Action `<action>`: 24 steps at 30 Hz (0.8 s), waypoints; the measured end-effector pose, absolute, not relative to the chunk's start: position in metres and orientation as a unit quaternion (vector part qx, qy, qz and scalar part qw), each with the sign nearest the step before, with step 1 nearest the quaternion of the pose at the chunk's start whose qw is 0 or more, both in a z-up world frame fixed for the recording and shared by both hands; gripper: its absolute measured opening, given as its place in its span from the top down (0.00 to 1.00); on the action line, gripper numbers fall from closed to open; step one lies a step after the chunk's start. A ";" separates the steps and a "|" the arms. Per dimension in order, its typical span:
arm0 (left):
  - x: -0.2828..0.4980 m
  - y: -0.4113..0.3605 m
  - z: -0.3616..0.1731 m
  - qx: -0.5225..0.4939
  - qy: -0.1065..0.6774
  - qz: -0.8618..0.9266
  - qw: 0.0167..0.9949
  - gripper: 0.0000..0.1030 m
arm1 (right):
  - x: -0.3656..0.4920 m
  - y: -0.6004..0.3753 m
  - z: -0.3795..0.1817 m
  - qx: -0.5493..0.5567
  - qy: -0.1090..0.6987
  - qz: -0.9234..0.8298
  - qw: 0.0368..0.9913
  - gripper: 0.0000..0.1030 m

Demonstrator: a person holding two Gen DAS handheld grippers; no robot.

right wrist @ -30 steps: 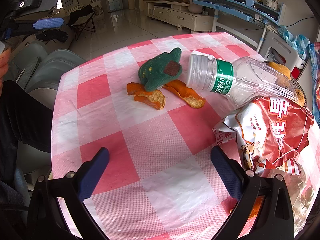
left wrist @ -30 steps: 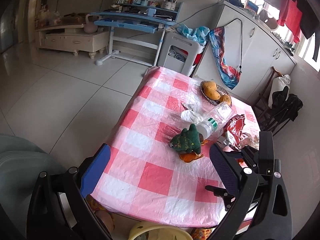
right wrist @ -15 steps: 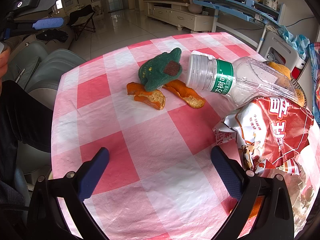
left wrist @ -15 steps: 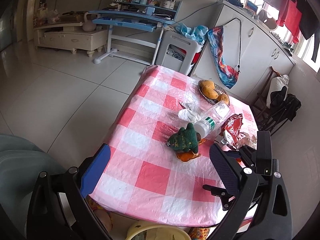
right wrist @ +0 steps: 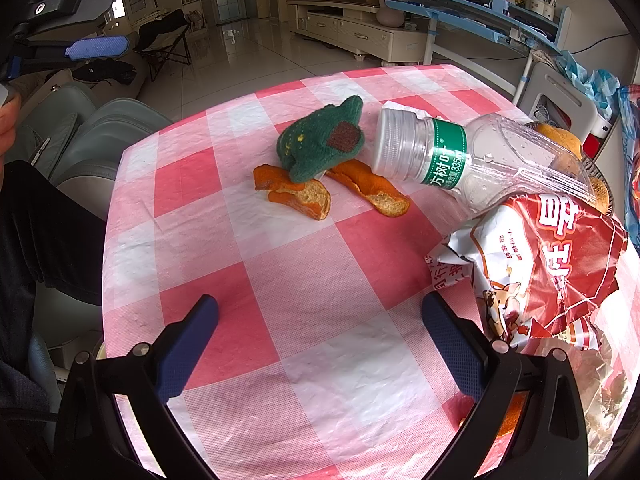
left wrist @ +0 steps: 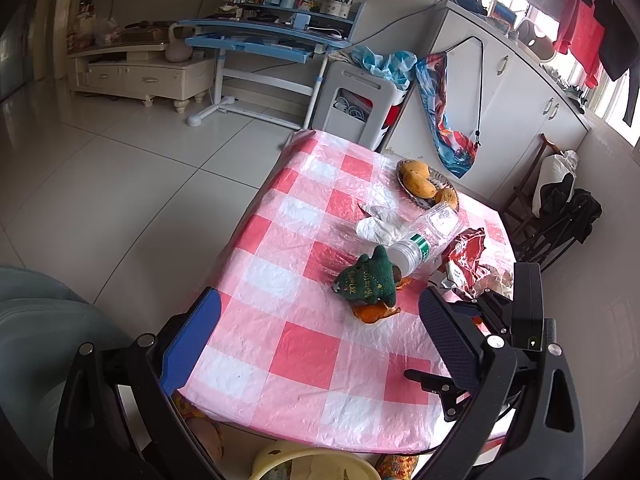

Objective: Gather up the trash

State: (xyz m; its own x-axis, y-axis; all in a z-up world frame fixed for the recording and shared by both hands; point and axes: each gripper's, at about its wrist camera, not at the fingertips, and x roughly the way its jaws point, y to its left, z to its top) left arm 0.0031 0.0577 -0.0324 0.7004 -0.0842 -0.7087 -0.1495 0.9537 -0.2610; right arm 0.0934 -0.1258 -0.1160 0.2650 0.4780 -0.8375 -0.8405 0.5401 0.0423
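**Right gripper sits closest to the trash; bottle and wrapper lie ahead and to its right**

The tabletop, under a pink-and-white checked plastic cover, carries all the litter in one cluster toward its far right part. The right gripper hovers low over the near squares, its blue-padded jaws spread wide with nothing between them. The left gripper hangs higher and further back, off the near edge of the tabletop, jaws likewise spread and empty, so the right one is clearly the nearer to the trash.

Largest of the litter is the red snack wrapper, crumpled and torn open, just beside the right gripper's right-hand jaw. Beyond it lies the clear plastic bottle on its side, green label, white cap, with droplets inside; its long axis runs diagonally, cap end toward the middle of the tabletop, base toward the far right, where it leans on the wrapper. A grasp across its body would probably call for turning the gripper to meet that slant.

A green knitted toy rests just left of the cap, lying on top of the orange peel; a second peel strip reaches under the bottle neck. A crumpled white tissue lies further off, seen from the left wrist camera. A dish of fruit stands at the far edge, likely not trash.
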 end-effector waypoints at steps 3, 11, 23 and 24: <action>0.003 0.058 -0.033 -0.153 0.387 0.018 0.909 0.07 | 0.093 -0.126 -0.116 -0.212 0.427 0.430 0.766 0.06; 0.003 0.058 -0.032 -0.151 0.387 0.018 0.909 0.07 | 0.093 -0.126 -0.116 -0.212 0.427 0.430 0.766 0.06; 0.004 0.056 -0.032 -0.151 0.389 0.016 0.909 0.07 | 0.092 -0.126 -0.116 -0.212 0.427 0.430 0.766 0.06; 0.004 0.055 -0.032 -0.151 0.389 0.016 0.909 0.07 | 0.093 -0.126 -0.116 -0.212 0.427 0.431 0.766 0.06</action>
